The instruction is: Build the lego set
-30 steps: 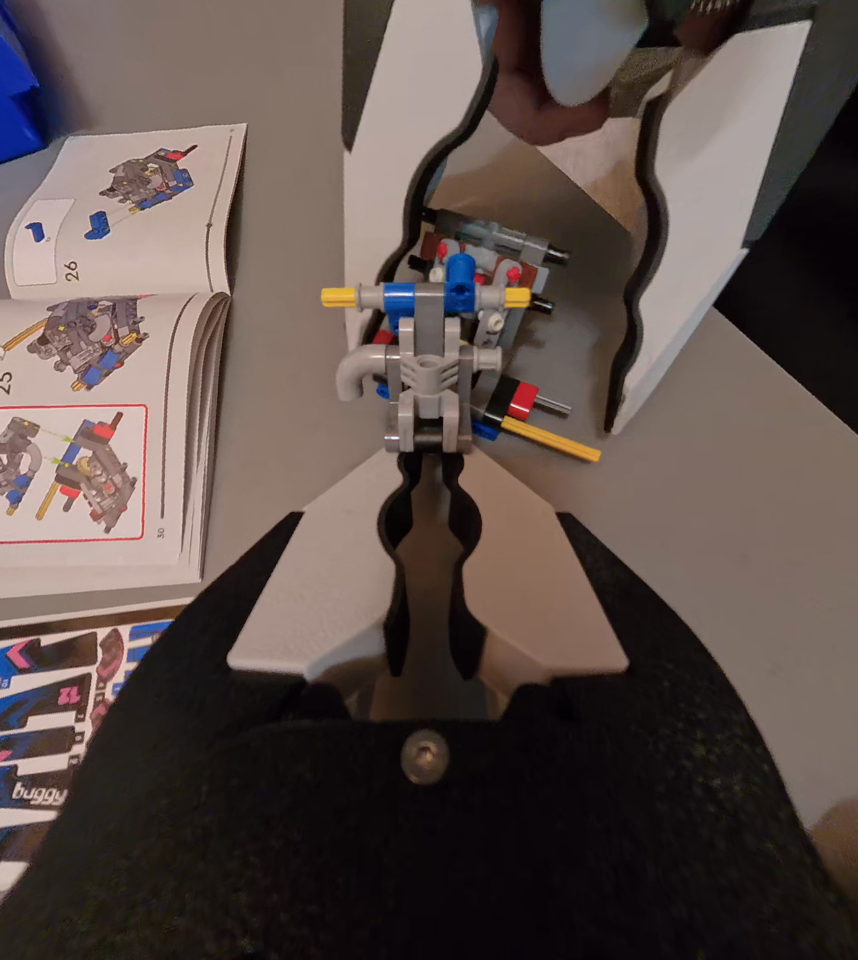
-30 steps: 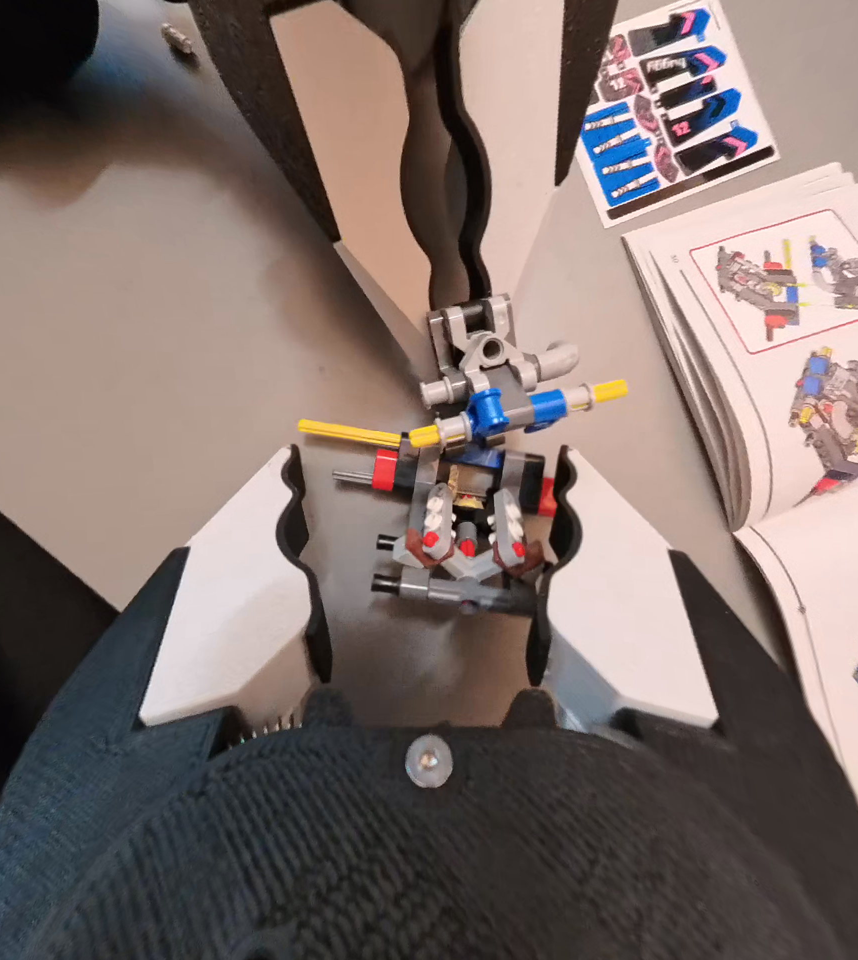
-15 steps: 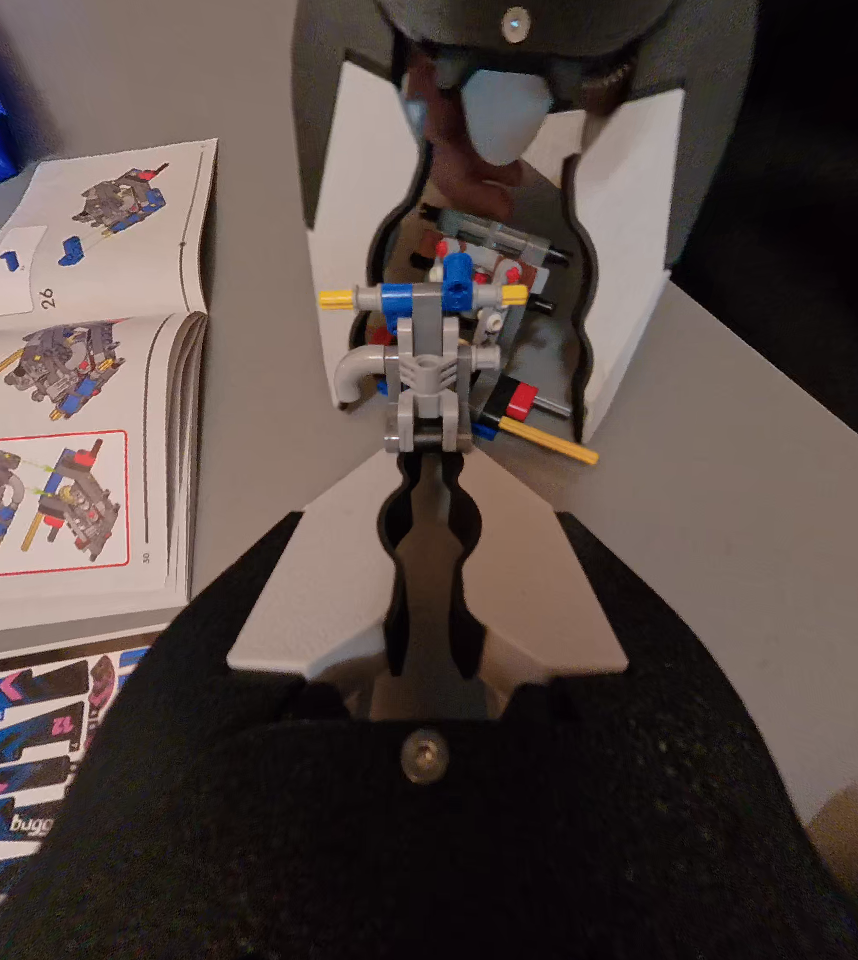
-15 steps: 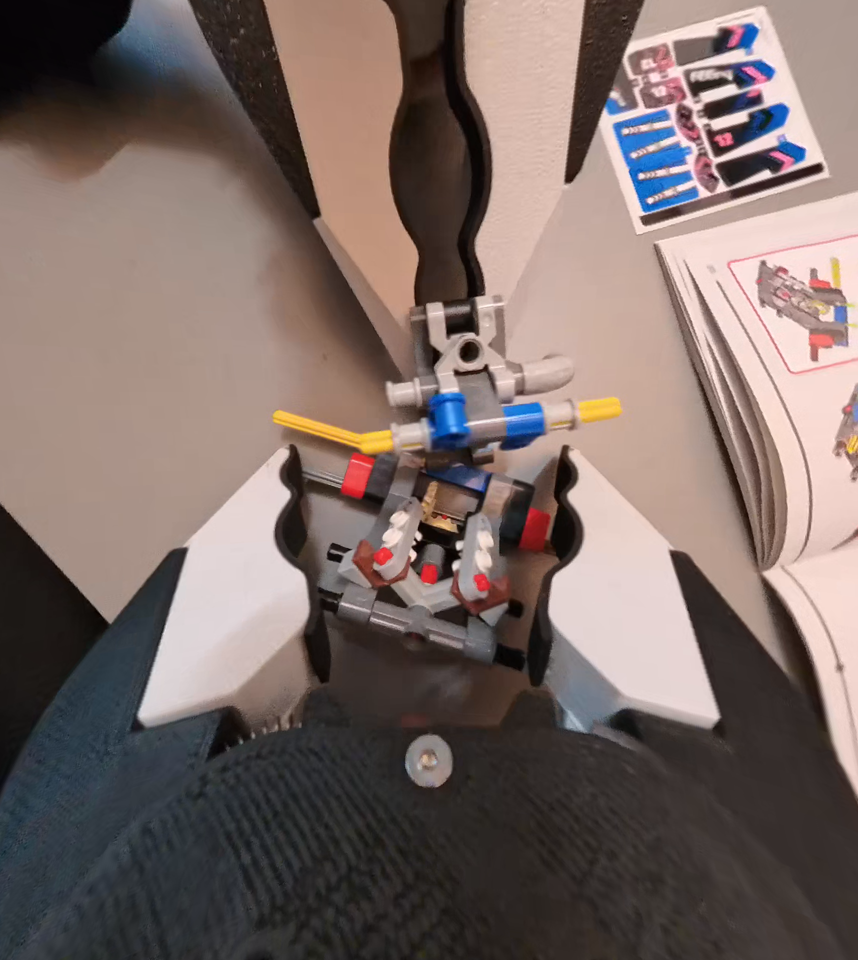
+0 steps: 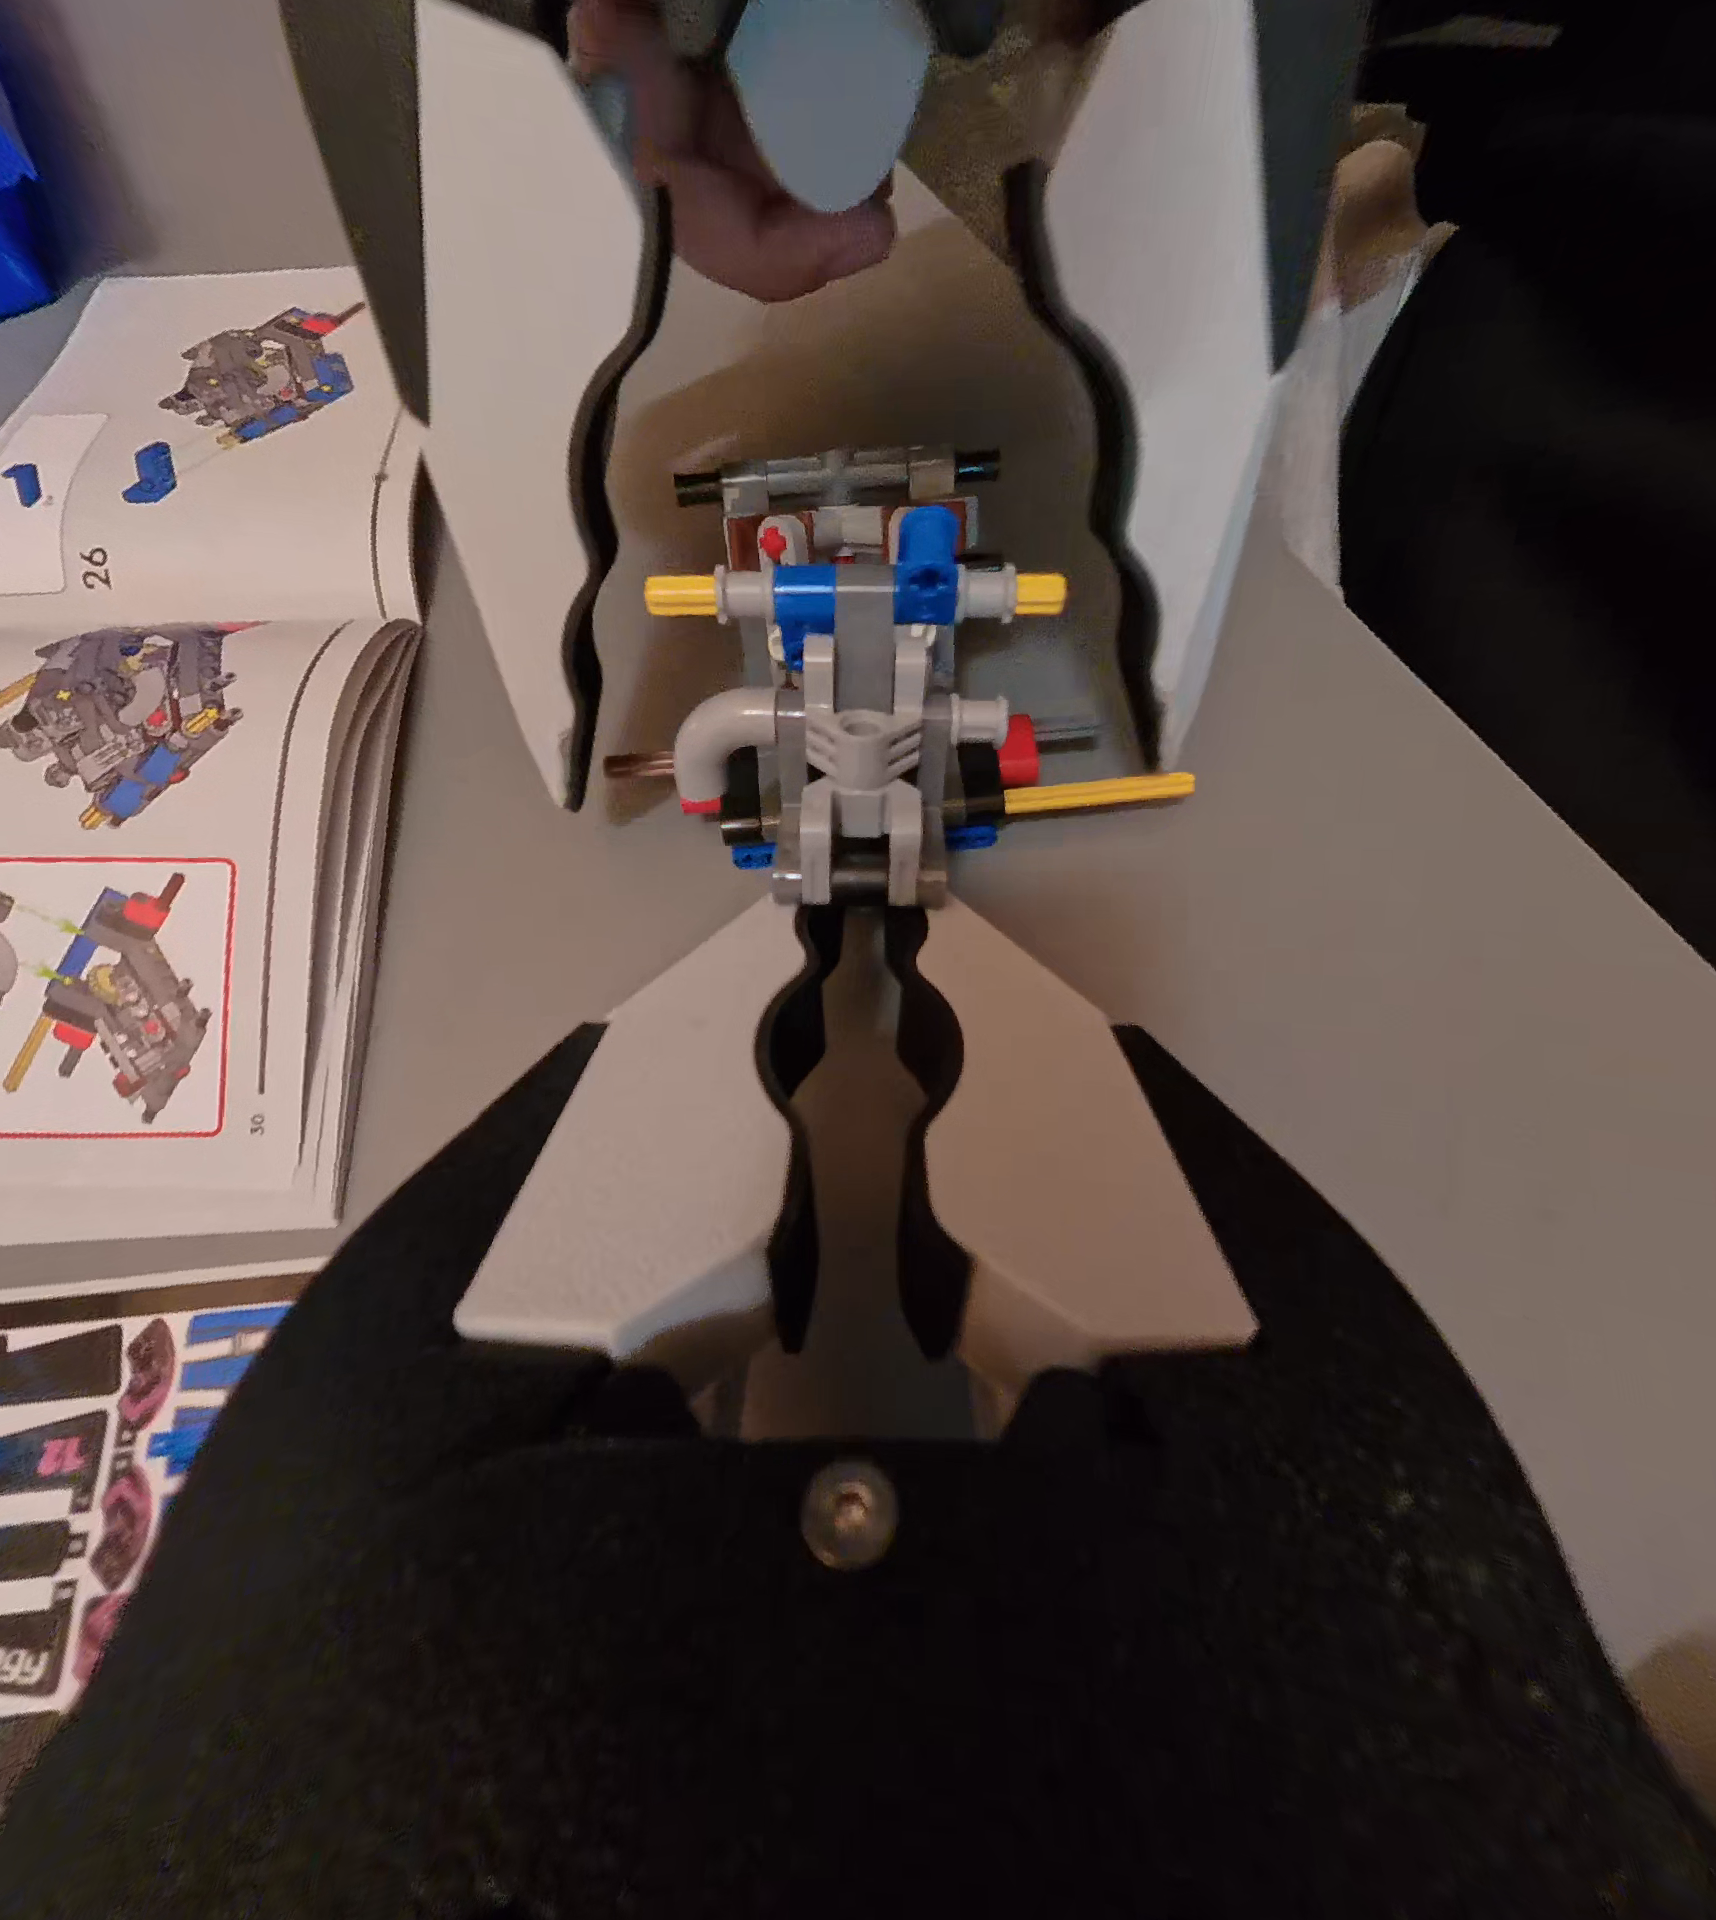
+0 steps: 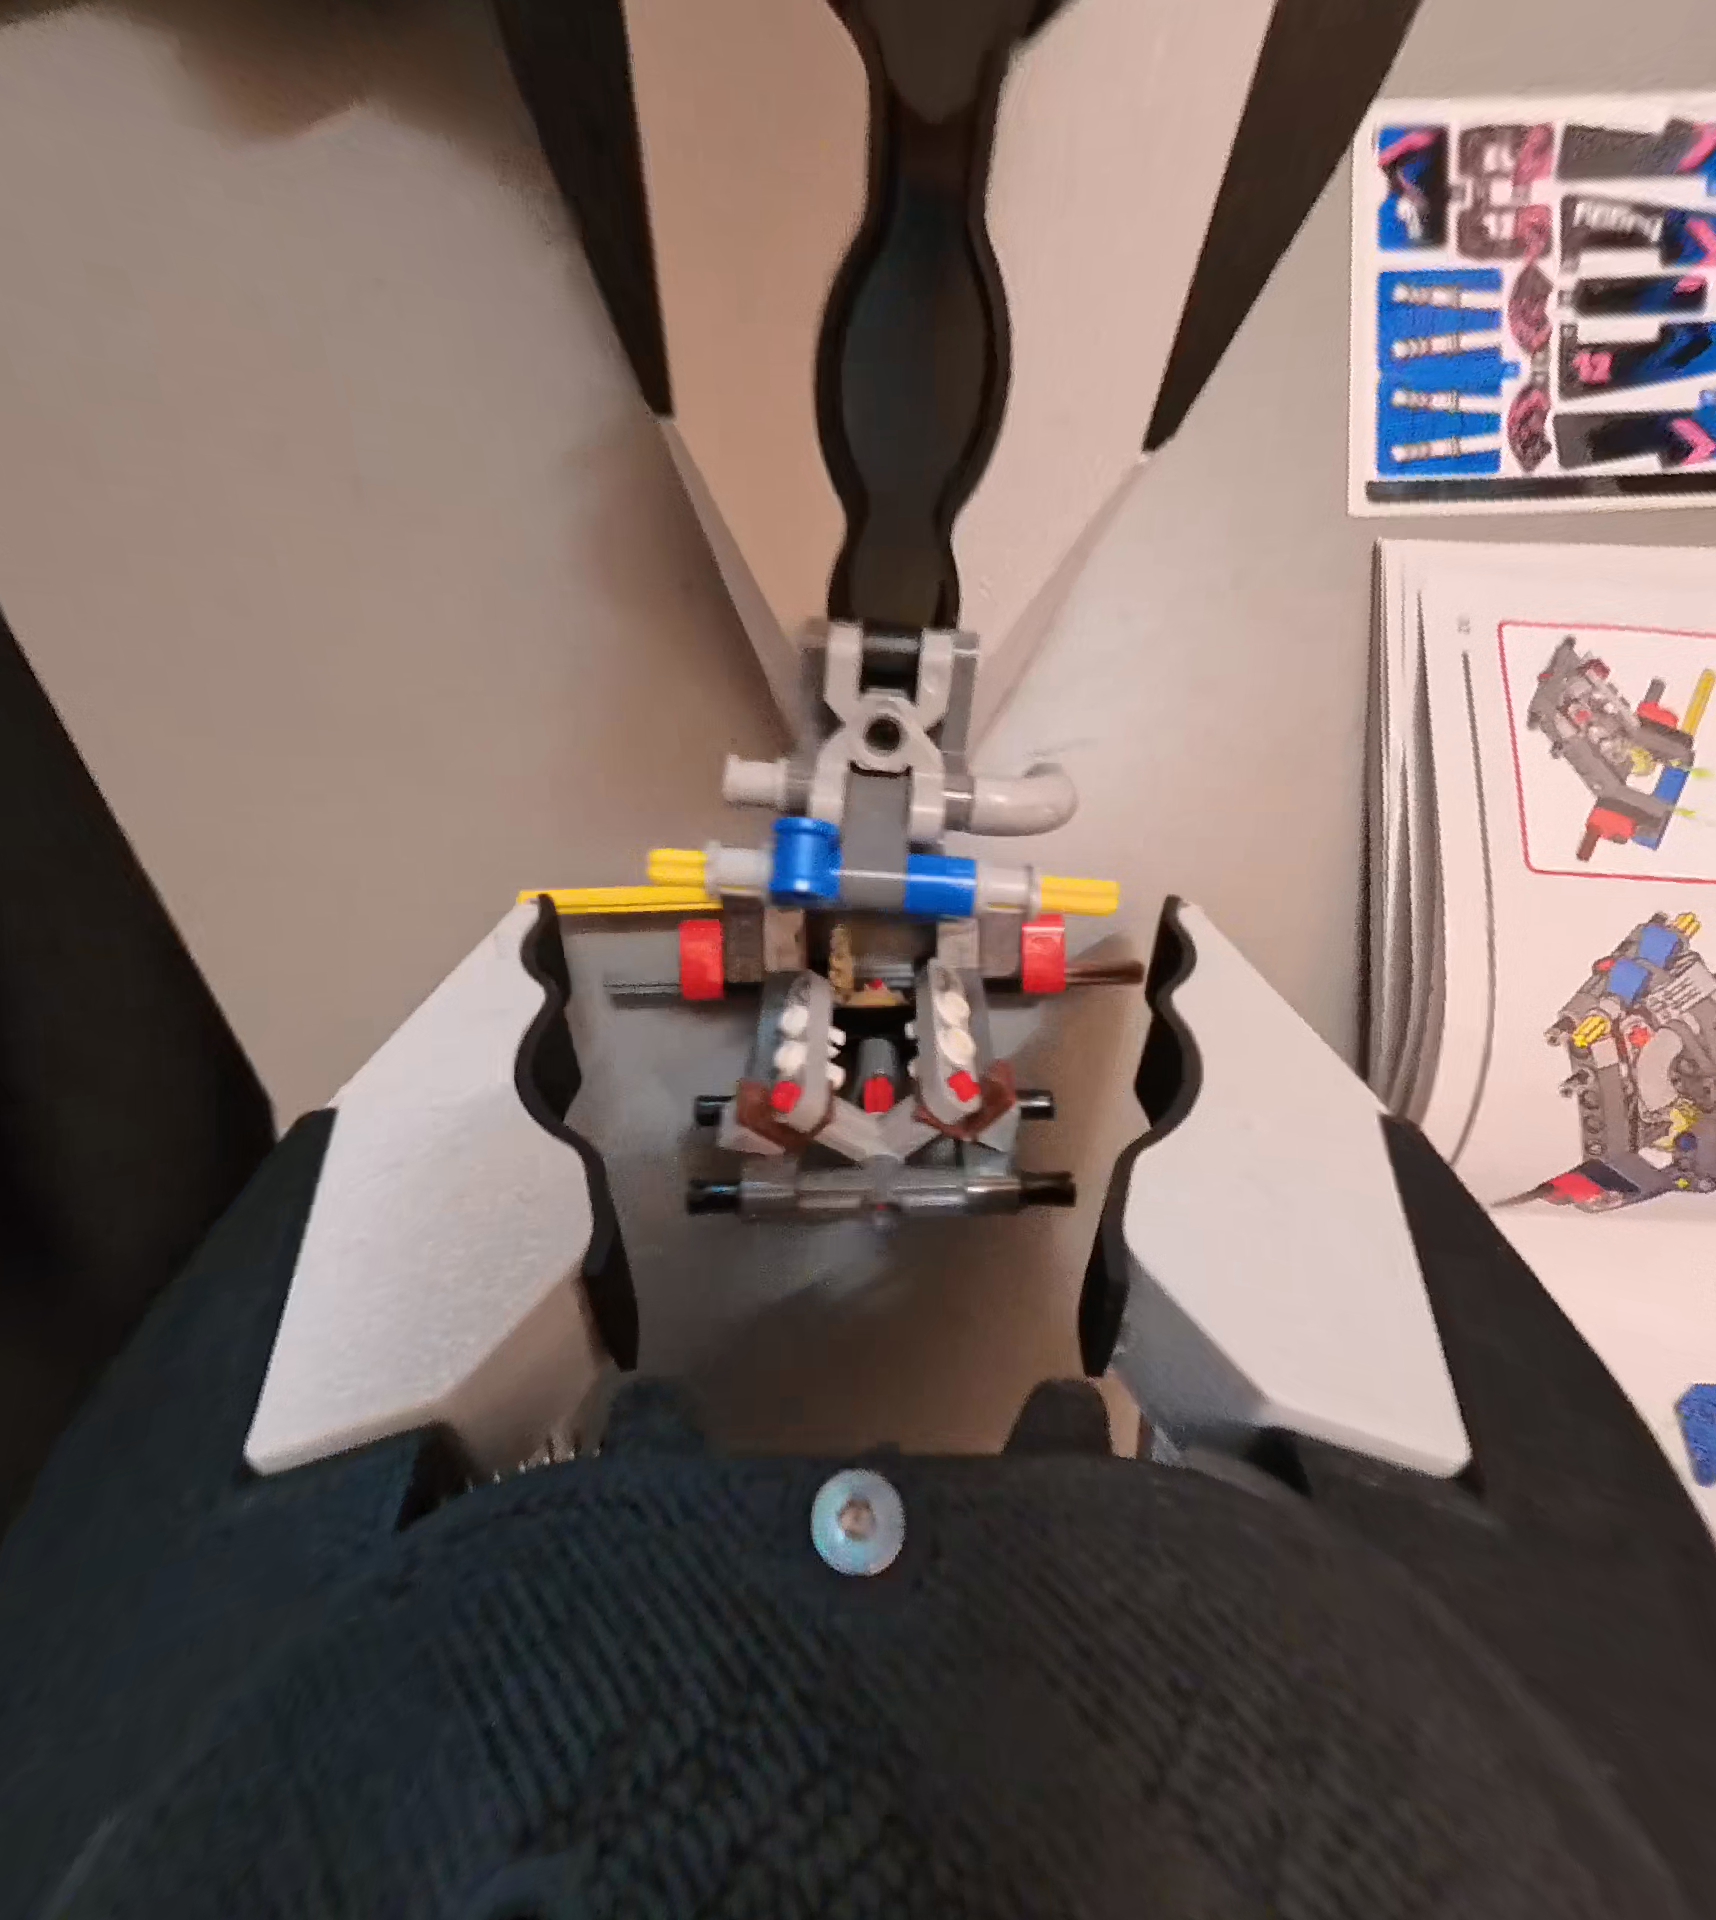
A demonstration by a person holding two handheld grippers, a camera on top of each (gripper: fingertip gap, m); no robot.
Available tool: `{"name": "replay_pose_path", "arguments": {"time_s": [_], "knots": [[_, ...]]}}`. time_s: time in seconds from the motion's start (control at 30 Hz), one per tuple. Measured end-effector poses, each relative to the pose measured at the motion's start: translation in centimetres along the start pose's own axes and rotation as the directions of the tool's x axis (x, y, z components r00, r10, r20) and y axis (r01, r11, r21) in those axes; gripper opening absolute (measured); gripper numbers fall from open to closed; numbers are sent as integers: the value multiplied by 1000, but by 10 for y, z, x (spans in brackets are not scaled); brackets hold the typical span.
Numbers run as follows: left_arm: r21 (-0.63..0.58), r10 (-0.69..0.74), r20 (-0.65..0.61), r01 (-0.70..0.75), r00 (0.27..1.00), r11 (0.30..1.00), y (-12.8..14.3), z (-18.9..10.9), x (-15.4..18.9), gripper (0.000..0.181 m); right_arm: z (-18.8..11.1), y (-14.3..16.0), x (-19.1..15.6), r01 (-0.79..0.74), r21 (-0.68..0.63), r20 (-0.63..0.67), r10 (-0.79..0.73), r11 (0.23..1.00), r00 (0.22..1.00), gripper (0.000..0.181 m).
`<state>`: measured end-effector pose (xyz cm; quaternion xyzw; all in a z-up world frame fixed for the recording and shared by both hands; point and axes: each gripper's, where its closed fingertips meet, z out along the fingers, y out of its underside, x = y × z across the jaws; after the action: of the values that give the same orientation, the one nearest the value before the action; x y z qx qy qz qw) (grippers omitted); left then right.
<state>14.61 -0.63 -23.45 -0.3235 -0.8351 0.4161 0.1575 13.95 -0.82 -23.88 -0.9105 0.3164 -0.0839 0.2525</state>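
Left claw clamps grey sub-assy; engine block lies btwn wide right claw fingers.

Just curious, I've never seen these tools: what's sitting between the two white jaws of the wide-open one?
In the right wrist view, the engine-like lego block lies on the grey table between the right gripper's open jaws, touching neither.
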Motion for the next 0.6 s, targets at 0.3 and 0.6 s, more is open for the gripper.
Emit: {"name": "replay_pose_path", "arguments": {"time_s": [0.3, 0.6], "knots": [[8, -13, -11, 13, 1000, 1000, 1, -1, 3, 4, 10, 0, -9, -52, -29, -64, 50, 998, 997, 104], [-27, 24, -36, -25, 999, 999, -2, 3, 7, 4, 2, 13, 6, -41, -40, -101, 37, 998, 994, 100]]}}
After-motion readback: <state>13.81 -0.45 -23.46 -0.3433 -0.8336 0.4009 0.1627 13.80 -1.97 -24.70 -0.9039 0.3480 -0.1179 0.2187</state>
